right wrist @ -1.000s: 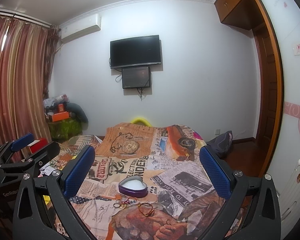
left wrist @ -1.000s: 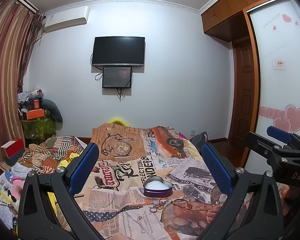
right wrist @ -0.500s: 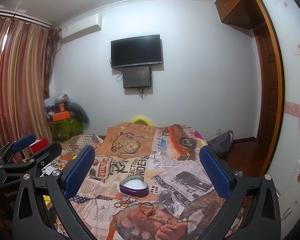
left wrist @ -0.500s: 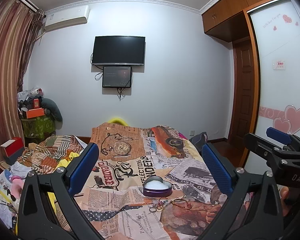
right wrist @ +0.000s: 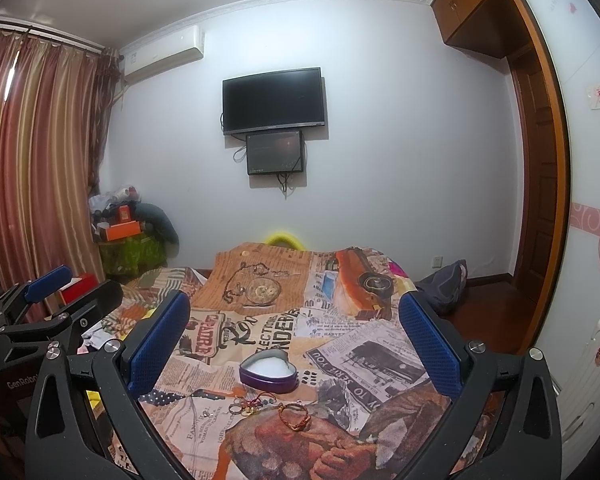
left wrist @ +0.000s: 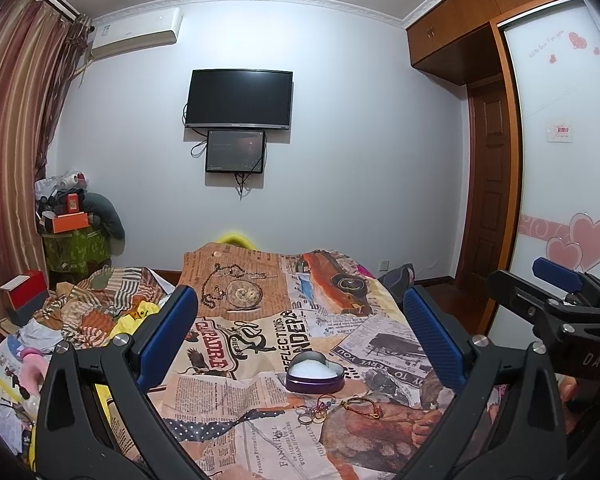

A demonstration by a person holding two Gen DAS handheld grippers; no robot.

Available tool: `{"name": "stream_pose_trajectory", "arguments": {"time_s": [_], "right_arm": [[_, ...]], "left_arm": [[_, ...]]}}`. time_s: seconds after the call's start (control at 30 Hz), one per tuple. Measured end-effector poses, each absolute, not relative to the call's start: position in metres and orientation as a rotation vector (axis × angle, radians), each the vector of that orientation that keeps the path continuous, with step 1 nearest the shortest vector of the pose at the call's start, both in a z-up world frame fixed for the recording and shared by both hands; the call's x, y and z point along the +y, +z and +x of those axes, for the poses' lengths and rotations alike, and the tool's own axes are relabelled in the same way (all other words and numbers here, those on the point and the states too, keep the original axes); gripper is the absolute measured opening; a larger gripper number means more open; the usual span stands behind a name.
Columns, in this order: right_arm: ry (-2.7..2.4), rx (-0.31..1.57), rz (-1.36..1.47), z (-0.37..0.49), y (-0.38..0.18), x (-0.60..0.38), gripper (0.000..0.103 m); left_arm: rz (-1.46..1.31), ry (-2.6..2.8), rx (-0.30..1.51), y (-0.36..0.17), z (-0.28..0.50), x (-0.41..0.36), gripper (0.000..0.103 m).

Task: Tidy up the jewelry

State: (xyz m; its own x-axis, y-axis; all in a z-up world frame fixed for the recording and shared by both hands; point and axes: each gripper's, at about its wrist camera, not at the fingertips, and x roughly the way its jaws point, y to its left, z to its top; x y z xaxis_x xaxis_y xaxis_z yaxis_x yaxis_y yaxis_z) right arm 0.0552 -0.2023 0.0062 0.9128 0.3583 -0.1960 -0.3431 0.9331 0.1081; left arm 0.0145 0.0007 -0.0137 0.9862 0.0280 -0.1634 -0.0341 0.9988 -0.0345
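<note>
- Two tools hovered above the bed (left wrist: pixel 260 452): the left tool (left wrist: pixel 300 336) and the right tool (right wrist: pixel 294 340), each with jaws spread wide, holding nothing.
- One red-gold bracelet (right wrist: pixel 295 415) lay nearest, at 6 o'clock of the box.
- One cluster of rings (right wrist: pixel 246 407) sat just beside it, at 9 o'clock.
- One purple heart-shaped box (right wrist: pixel 269 372) stood open beyond.
</note>
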Motion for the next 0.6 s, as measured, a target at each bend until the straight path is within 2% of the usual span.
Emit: {"name": "stream_pose_trajectory", "arguments": {"time_s": [0.6], "right_arm": [[0.358,0.282,0.069,0.077,-0.009,-0.198,0.103]], "left_arm": [[-0.053,0.014,0.241,-0.032,0.049,0.011,0.103]]}}
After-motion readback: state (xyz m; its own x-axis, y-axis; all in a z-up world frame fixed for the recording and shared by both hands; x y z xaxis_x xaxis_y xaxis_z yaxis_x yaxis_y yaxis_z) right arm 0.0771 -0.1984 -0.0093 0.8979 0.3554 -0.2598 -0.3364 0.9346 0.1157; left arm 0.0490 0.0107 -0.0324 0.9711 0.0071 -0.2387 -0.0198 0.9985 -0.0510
